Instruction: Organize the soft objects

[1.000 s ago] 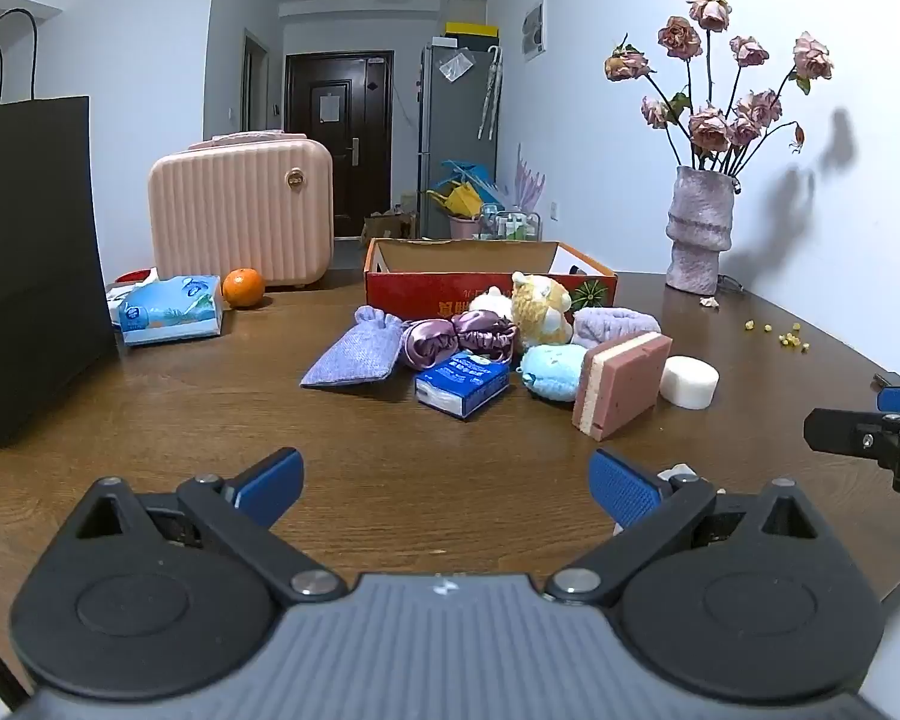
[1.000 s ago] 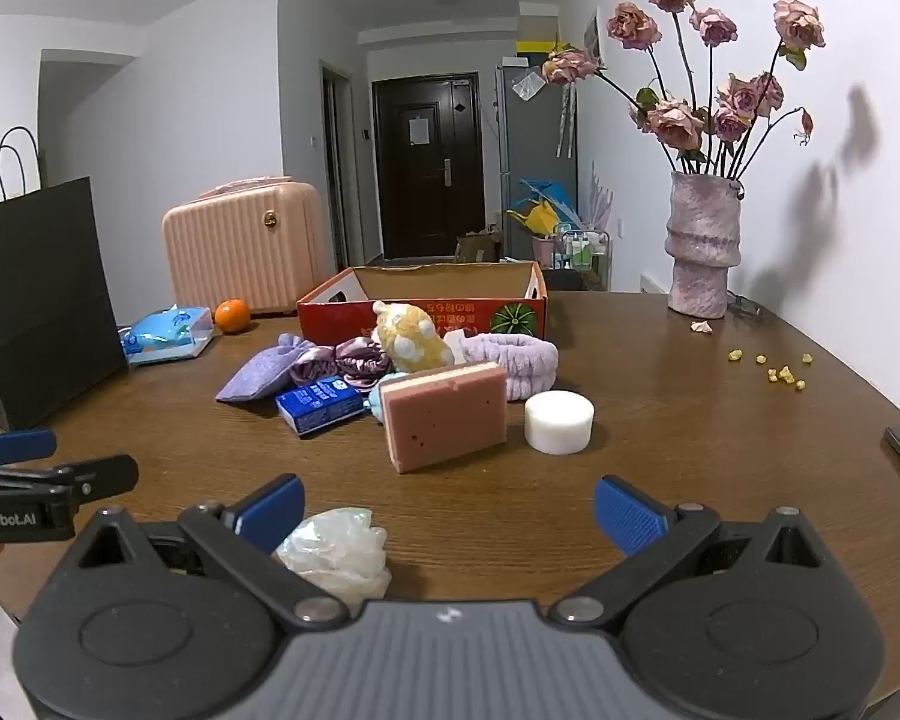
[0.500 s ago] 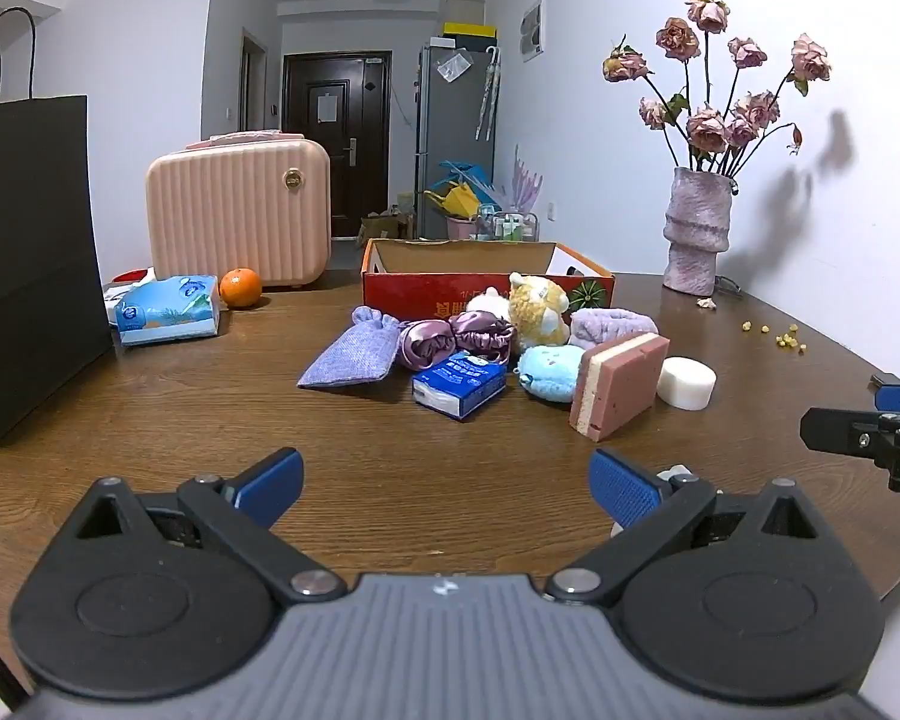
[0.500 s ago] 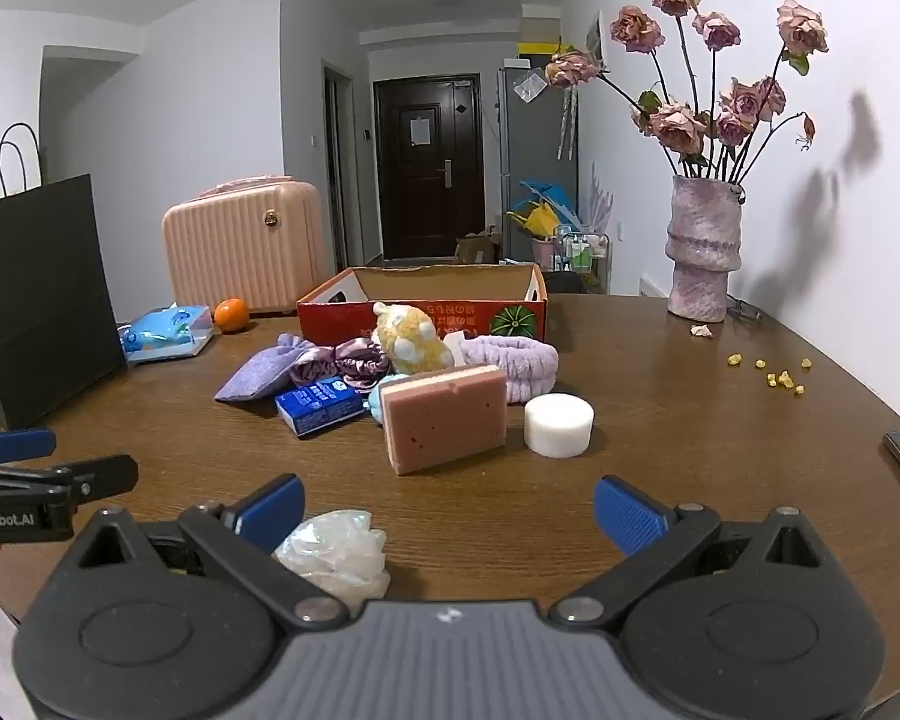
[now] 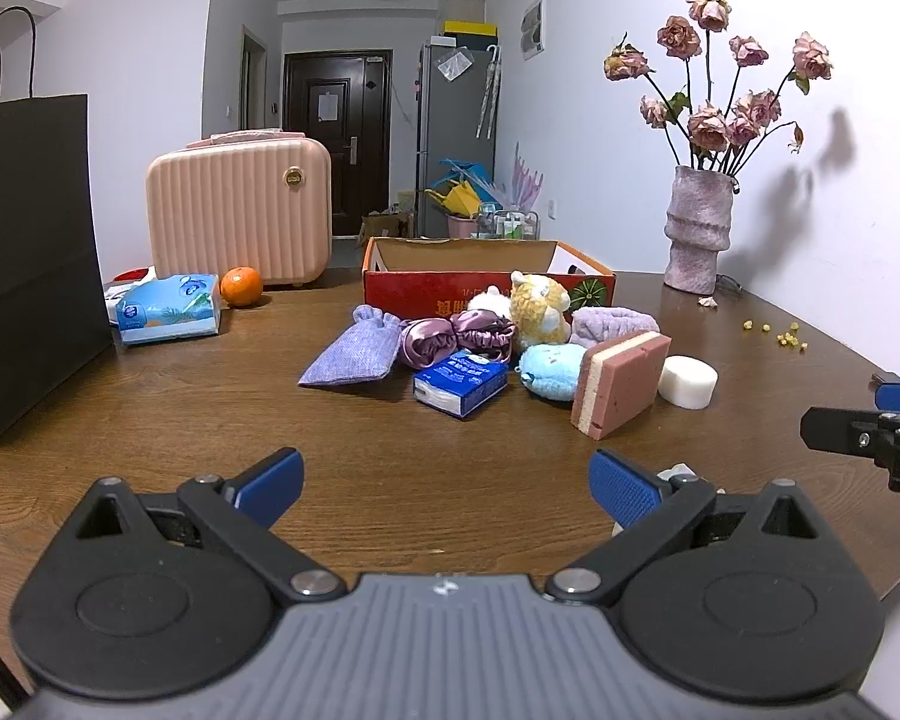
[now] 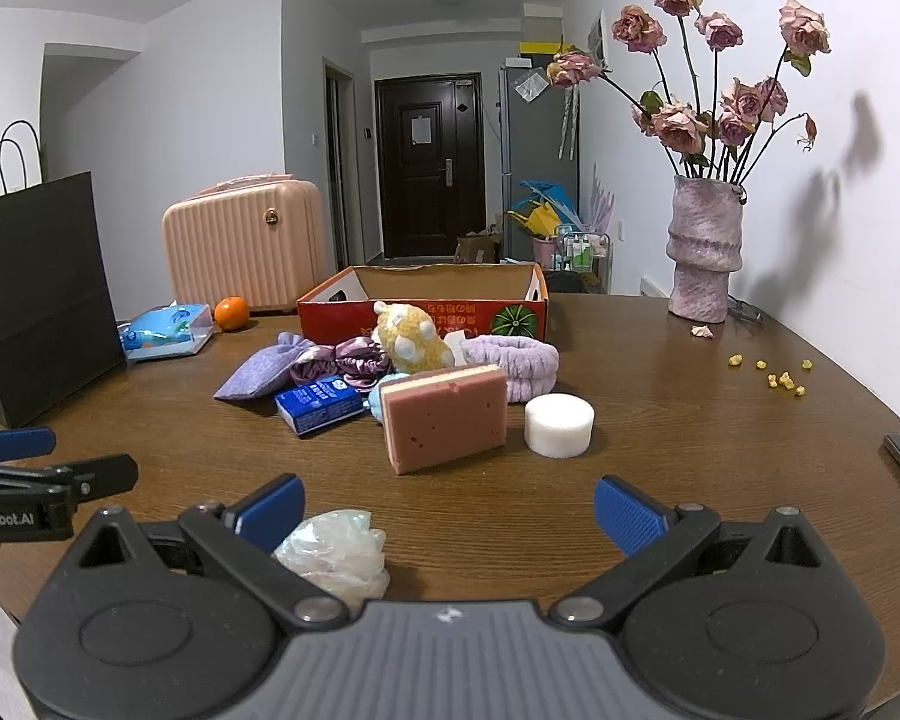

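Two grippers are held low over a brown wooden table point(image 5: 150, 420), both with blue-padded fingers spread wide and nothing gripped. Ahead of the left gripper point(image 5: 444, 483), well apart from it, a cluster of soft objects point(image 5: 486, 342) is piled before an open red cardboard box point(image 5: 486, 285). A crumpled white bath pouf point(image 6: 333, 552) lies just beside the left finger of the right gripper point(image 6: 447, 510), untouched.
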A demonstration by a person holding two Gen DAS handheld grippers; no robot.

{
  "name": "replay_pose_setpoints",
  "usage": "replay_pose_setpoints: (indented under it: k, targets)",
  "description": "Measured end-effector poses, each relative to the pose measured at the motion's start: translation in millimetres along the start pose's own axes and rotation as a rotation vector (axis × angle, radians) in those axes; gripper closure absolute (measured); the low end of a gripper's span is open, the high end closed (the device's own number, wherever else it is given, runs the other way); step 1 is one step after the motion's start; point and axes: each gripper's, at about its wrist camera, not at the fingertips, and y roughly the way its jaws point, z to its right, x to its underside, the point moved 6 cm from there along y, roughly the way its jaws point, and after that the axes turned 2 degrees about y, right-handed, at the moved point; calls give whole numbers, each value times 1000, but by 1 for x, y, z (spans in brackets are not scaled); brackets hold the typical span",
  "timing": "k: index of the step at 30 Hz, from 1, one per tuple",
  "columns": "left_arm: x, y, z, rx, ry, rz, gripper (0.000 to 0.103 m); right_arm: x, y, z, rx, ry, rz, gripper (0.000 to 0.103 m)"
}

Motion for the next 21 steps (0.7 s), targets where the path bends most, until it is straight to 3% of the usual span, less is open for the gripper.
replay_pose_setpoints:
  k: [21]
  targets:
    - [1,3,-3,-2,-4,1,0,7,2,-2,2,-6,-1,0]
